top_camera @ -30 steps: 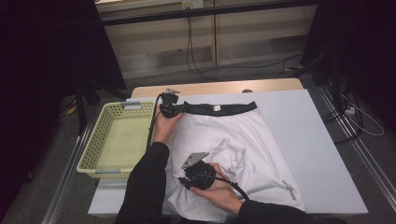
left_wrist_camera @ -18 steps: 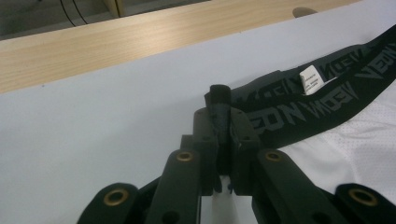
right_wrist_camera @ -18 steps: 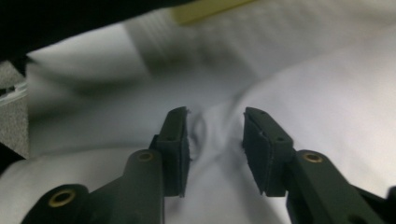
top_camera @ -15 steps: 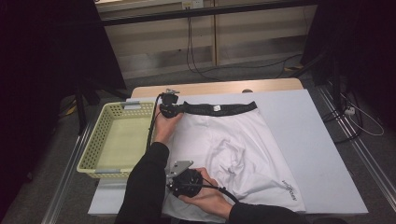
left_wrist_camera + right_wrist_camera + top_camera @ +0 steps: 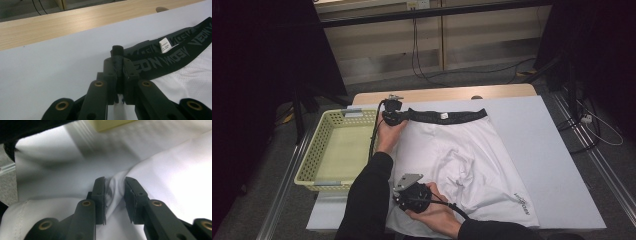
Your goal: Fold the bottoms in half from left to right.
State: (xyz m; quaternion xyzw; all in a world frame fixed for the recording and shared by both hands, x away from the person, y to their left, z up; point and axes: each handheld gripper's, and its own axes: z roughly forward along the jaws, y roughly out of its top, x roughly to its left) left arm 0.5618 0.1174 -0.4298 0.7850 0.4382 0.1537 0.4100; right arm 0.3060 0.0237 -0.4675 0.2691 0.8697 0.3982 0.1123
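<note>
**High view: both hand-held grippers on the white shorts**

High view showed a pair of white mesh shorts with a black elastic waistband (image 5: 452,150) lying flat on the pale grey bench (image 5: 552,150), just right of a yellow-green perforated plastic basket (image 5: 319,155). The left hand-held gripper (image 5: 392,114) sat at the waistband's near-left corner; in its own view the jaws stood pressed together on the black lettered band (image 5: 160,57). The right hand-held gripper (image 5: 412,192) rested at the lower left hem. Its jaws were partly apart, with a bunched fold of white fabric (image 5: 113,190) caught between them, touching both pads.
</note>
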